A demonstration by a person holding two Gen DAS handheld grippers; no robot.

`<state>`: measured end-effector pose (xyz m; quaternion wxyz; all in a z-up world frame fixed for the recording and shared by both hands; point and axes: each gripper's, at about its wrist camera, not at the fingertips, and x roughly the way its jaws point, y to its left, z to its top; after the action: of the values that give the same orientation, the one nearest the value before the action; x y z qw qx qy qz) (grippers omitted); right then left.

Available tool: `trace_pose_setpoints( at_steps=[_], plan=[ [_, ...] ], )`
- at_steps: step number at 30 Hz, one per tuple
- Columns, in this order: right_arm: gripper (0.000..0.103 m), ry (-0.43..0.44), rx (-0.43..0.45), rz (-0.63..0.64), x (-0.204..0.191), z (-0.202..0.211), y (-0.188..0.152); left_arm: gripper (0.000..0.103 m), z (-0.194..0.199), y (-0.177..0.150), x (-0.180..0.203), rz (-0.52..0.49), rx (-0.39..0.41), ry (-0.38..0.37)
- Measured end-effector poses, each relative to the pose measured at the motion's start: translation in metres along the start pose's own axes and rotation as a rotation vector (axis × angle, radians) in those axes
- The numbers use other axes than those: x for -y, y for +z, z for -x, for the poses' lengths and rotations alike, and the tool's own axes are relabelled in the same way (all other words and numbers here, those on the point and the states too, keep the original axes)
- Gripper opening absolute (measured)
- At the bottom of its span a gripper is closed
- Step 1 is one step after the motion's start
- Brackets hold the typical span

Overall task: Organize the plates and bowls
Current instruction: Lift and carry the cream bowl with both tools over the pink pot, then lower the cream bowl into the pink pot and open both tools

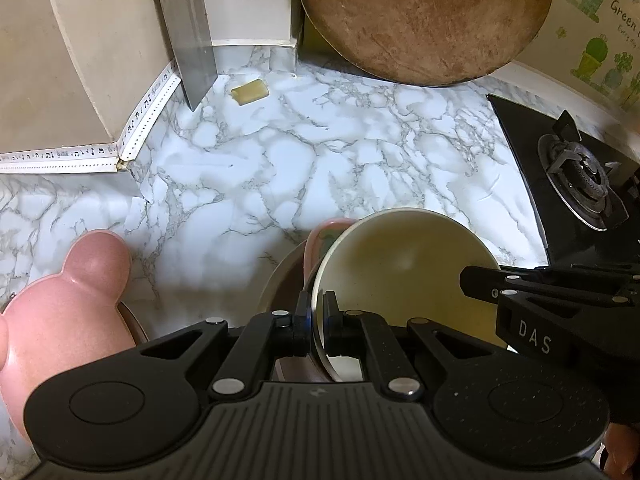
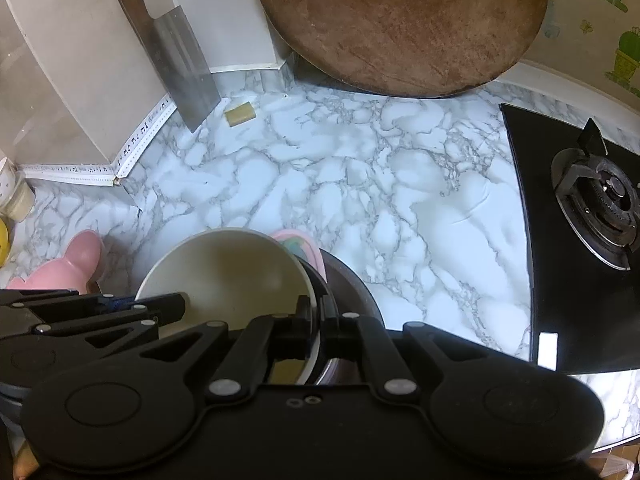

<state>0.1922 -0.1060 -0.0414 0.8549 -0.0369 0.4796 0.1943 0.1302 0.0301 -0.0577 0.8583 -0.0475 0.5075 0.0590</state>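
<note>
Left tongs (image 1: 316, 312) pinching empty cream bowl (image 1: 400, 272), pink dish (image 1: 320, 240) behind

The black right gripper (image 1: 476, 280), seen from the left camera, has the white letters "DAS" on its side. The wall sticker (image 1: 600, 40) with green potted plants has the word "Green" on it. A smaller line of writing sits under that word, starting with "Every", but the rest is too blurry and cut off to read. The white strip (image 1: 140, 120) along the bottom of the wall has little black music notes printed on it. No other words or numbers can be read.
</note>
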Motion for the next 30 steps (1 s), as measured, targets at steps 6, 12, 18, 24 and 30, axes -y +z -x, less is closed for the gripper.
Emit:
trace_pose_setpoints(
  at_steps=[6, 12, 18, 24, 30],
  plan=[
    [0.005, -0.008, 0.002, 0.015, 0.000, -0.007, -0.001, 0.005, -0.006, -0.002, 0.004, -0.010, 0.010, 0.010],
    [0.005, -0.015, 0.014, 0.020, 0.001, -0.008, -0.002, 0.005, -0.010, -0.003, 0.003, -0.003, -0.006, -0.003],
    [0.015, -0.005, 0.015, 0.032, 0.000, -0.007, -0.001, 0.005, -0.011, -0.008, 0.003, -0.013, -0.004, -0.012],
    [0.022, 0.023, 0.019, 0.026, 0.003, -0.003, -0.002, 0.006, -0.001, -0.012, 0.003, -0.029, 0.023, -0.015],
    [0.037, 0.052, 0.055, 0.039, 0.003, 0.011, -0.004, 0.006, 0.014, -0.014, -0.003, -0.031, 0.059, -0.032]
  ],
)
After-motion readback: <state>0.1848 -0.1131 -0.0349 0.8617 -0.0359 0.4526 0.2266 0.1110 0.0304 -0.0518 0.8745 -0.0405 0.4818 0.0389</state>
